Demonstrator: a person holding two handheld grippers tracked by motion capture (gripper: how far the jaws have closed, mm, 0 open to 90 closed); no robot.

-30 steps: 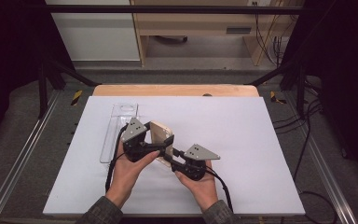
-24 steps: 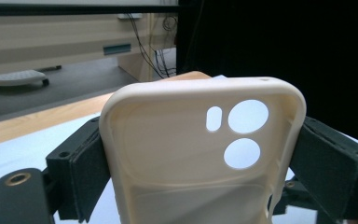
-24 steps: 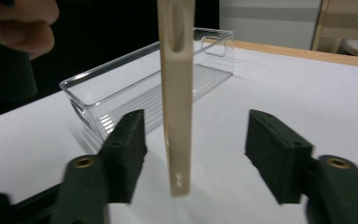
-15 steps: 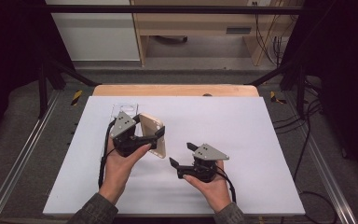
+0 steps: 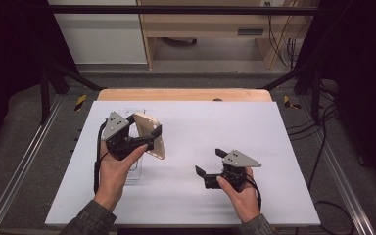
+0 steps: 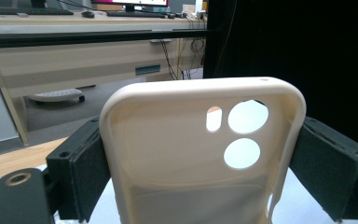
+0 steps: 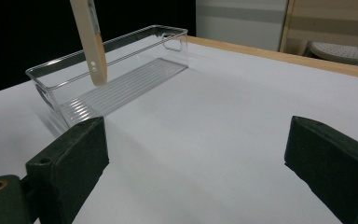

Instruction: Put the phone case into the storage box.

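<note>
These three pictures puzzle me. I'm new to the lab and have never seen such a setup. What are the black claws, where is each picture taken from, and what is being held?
No robot here: a person holds a hand-held two-jaw gripper in each hand. The high view looks down on a white table from above the person's side. The other two pictures come from small cameras riding on the grippers, looking out along their black jaws.

The left gripper is clamped on a cream phone case; its pads press on the case's two sides, and the camera cut-outs show through it. The right gripper holds nothing; its jaws have just been opening and stand wide apart over bare table. On the table lies a clear plastic tray, and the case hangs near it.
</note>
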